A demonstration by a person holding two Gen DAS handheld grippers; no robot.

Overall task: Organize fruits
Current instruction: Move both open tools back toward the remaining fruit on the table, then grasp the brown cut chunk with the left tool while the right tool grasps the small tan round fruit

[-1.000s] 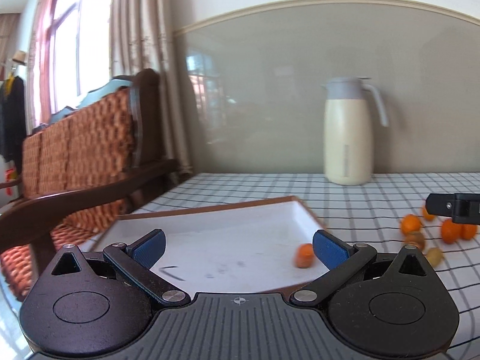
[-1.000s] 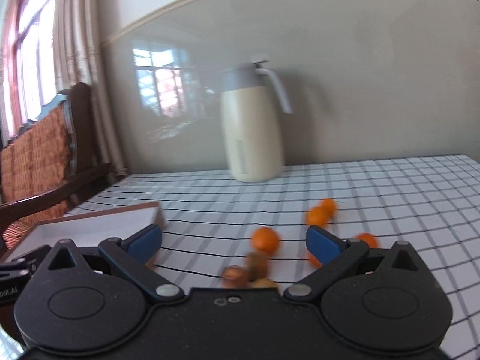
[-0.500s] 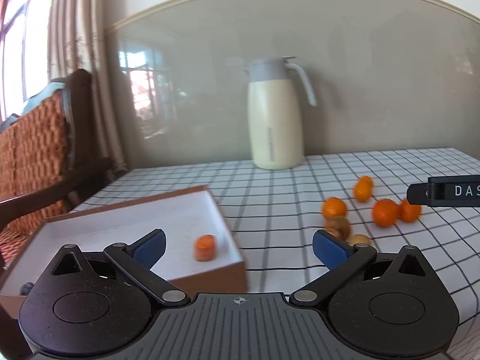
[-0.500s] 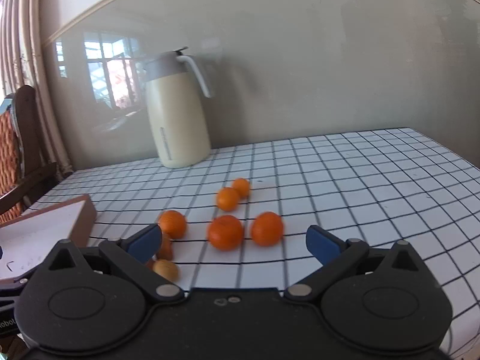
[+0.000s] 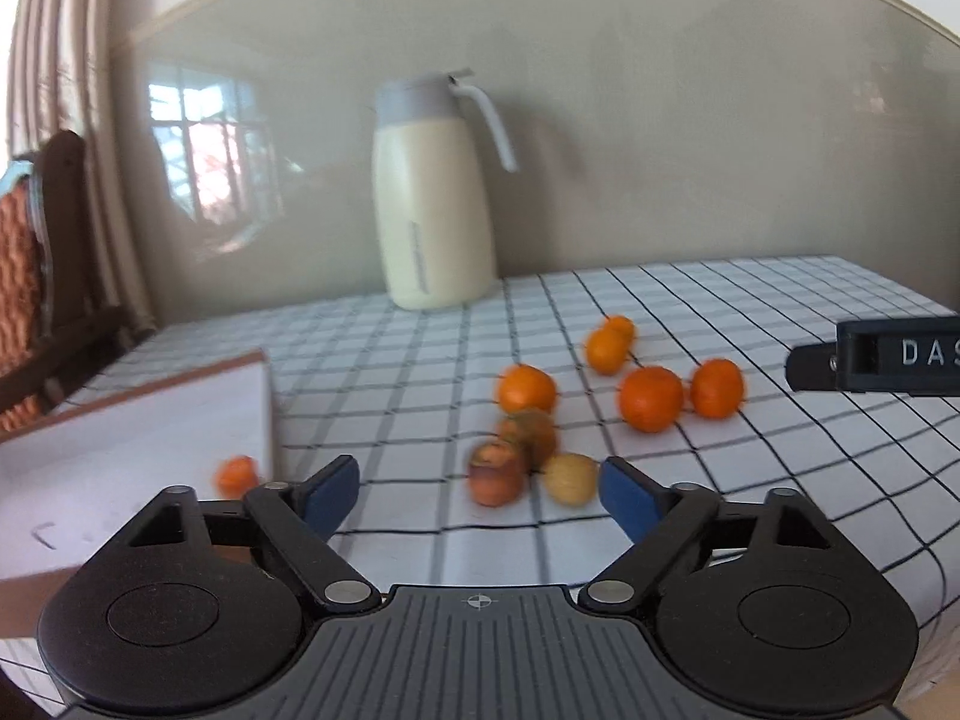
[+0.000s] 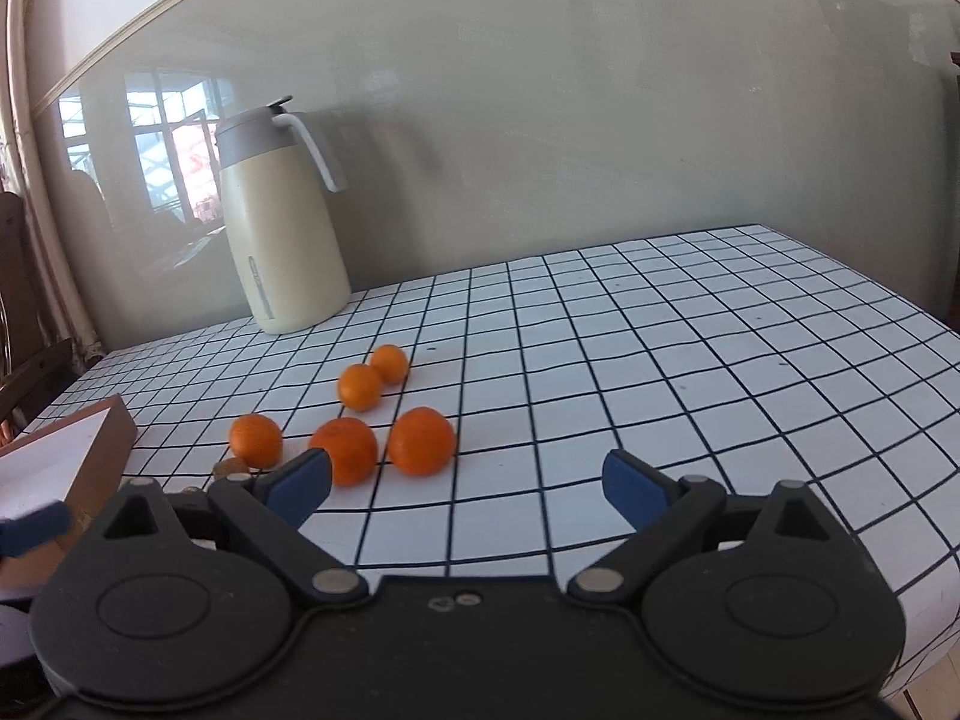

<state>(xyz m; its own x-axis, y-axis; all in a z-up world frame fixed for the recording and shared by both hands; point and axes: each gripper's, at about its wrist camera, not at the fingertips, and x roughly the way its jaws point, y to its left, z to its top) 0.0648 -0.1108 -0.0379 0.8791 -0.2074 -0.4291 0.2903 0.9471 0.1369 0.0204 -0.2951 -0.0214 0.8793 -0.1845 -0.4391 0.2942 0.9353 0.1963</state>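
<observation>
Several oranges lie loose on the checked tablecloth, among them one (image 5: 651,397) in the left wrist view and one (image 6: 420,441) in the right wrist view. A brown fruit (image 5: 497,473) and a yellowish fruit (image 5: 570,478) lie just ahead of my open, empty left gripper (image 5: 479,489). A small orange (image 5: 236,476) sits inside the white-lined brown box (image 5: 150,420) at the left. My right gripper (image 6: 467,483) is open and empty, with two oranges just ahead and left of it. The box corner (image 6: 102,438) shows at its left edge.
A cream thermos jug (image 5: 432,204) with a grey lid stands at the back by the wall, also in the right wrist view (image 6: 282,222). A wooden chair (image 5: 54,276) stands left of the table. The table's right edge (image 6: 900,312) drops off.
Both grippers have swung right: the box slid to the left of each view and the loose oranges came toward the centre. Both stayed open.
</observation>
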